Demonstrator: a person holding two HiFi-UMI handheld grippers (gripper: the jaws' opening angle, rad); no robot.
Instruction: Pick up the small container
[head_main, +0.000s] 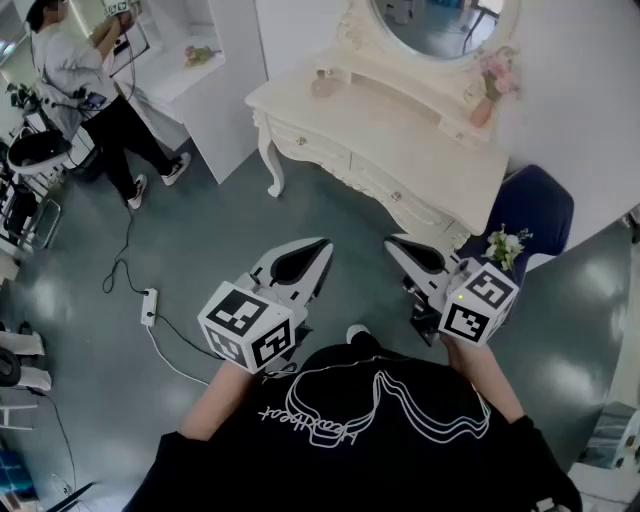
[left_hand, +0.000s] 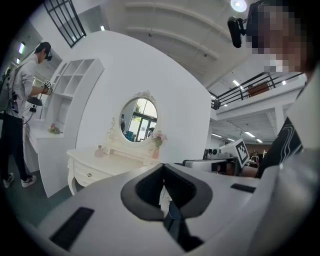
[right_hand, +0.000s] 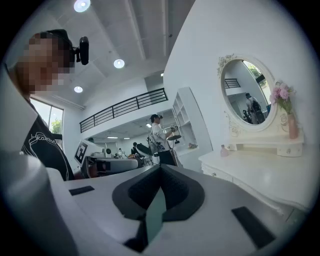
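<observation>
From the head view, the left gripper (head_main: 322, 243) and the right gripper (head_main: 392, 242) hang side by side over the grey floor (head_main: 210, 230), pointed toward a cream dressing table (head_main: 400, 130) and well short of it. Each gripper's own view shows what that view does not: both pairs of jaws are closed tip to tip, with nothing between them. The small pink container (head_main: 323, 85) stands on the table's raised back shelf, left of the oval mirror (head_main: 440, 25), while a vase of pink flowers (head_main: 490, 85) stands to the mirror's right. Only the head view shows the blue chair (head_main: 535, 205) at the table's right end. The left gripper view shows a second person (left_hand: 20, 125) standing at a white shelf unit (left_hand: 65, 95), hands raised to a shelf.
</observation>
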